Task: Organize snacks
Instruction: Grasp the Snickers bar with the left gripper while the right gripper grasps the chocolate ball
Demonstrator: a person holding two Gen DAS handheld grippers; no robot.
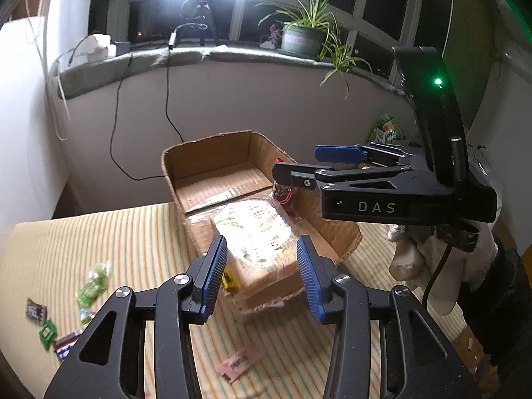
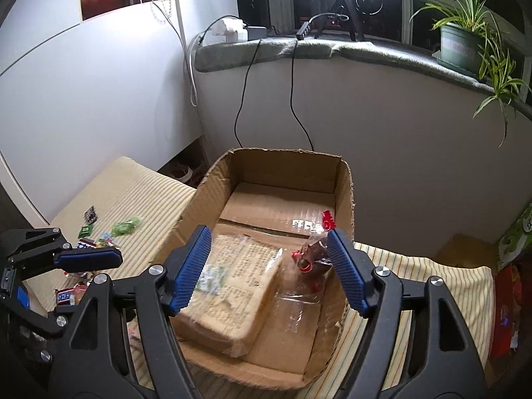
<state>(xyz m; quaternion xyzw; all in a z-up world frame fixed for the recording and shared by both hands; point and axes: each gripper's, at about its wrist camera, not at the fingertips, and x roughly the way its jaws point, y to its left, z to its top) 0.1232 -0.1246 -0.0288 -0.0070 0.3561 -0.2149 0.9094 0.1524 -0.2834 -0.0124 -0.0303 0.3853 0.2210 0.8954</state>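
Note:
An open cardboard box (image 1: pixel 206 153) (image 2: pixel 286 166) stands on the striped tablecloth. Inside lies a flat pack of bread slices in clear wrap (image 1: pixel 259 229) (image 2: pixel 232 286), and beside it a clear bag with red print holding dark snacks (image 2: pixel 312 259) (image 1: pixel 282 193). My left gripper (image 1: pixel 262 279) is open and empty, just in front of the box's near wall. My right gripper (image 2: pixel 269 269) is open and empty, above the box over both packs; it shows in the left wrist view (image 1: pixel 299 163). Small wrapped candies (image 1: pixel 89 289) (image 2: pixel 123 226) lie loose on the cloth left of the box.
A pink sachet (image 1: pixel 239 362) lies on the cloth near me. More snack packs sit at the right: a green bag (image 1: pixel 385 129) and a green box (image 2: pixel 515 236). A windowsill with a potted plant (image 2: pixel 462 43), cables and a tripod runs behind the table.

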